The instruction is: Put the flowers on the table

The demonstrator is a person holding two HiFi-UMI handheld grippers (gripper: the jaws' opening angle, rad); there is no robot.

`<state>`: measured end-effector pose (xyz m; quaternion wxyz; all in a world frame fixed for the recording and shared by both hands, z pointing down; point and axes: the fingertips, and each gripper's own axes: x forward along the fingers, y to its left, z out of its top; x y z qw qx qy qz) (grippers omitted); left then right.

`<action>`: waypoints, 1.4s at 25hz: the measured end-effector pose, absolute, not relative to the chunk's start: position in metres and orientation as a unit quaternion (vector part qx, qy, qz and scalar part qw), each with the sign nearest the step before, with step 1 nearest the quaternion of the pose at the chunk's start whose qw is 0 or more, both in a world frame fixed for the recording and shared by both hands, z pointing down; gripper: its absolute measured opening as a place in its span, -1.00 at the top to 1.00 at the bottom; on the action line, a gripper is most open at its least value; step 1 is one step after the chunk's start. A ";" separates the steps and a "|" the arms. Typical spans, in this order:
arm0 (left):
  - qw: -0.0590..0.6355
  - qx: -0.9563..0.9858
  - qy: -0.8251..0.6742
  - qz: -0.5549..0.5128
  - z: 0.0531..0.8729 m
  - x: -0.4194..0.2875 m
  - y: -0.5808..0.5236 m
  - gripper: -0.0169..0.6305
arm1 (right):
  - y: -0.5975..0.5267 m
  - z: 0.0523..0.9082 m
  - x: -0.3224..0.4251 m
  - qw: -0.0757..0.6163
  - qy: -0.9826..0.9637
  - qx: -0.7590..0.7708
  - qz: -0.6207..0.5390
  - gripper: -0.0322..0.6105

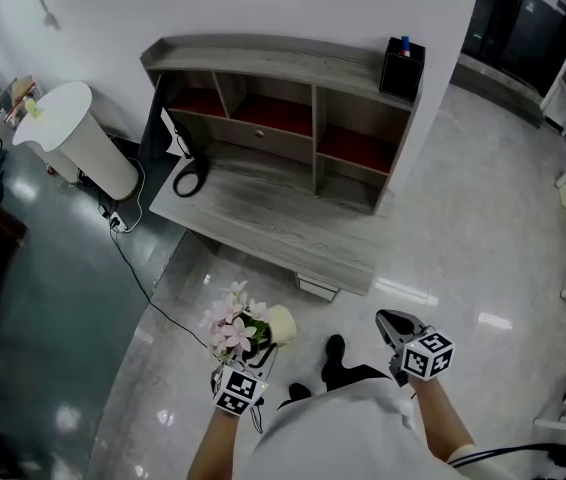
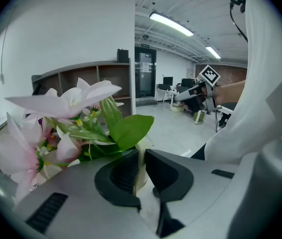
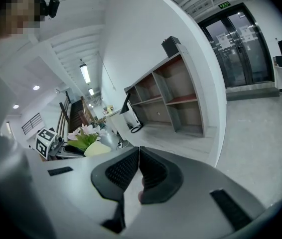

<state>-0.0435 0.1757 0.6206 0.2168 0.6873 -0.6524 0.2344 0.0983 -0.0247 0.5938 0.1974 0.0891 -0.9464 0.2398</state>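
Note:
A bunch of pink flowers (image 1: 231, 326) with green leaves stands in a small cream pot (image 1: 280, 323), carried over the floor in front of the grey wooden table (image 1: 263, 223). My left gripper (image 1: 261, 353) is shut on the pot's thin rim (image 2: 141, 151), and the blooms (image 2: 56, 113) fill the left of the left gripper view. To the right, at about the same height, my right gripper (image 1: 391, 323) is shut with nothing between its jaws (image 3: 139, 153). The right gripper view shows the flowers (image 3: 83, 133) at its left and the table (image 3: 166, 133) ahead.
The table carries a shelf unit (image 1: 283, 98) with a black box (image 1: 401, 68) on top, and a dark cable loop (image 1: 189, 180) lies on the tabletop's left. A white stand (image 1: 78, 138) is at the left; a black cable (image 1: 143, 278) runs across the floor. The person's shoes (image 1: 334, 348) show below.

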 end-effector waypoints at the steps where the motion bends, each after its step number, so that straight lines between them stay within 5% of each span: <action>1: 0.218 0.686 -0.653 0.235 0.620 -0.045 0.169 0.78 | -0.032 0.595 0.095 0.198 -0.946 0.087 0.241 0.84; 35: 0.204 0.741 -0.572 0.285 0.629 -0.121 -0.056 0.78 | -0.192 0.623 0.068 0.192 -0.923 0.162 0.291 0.84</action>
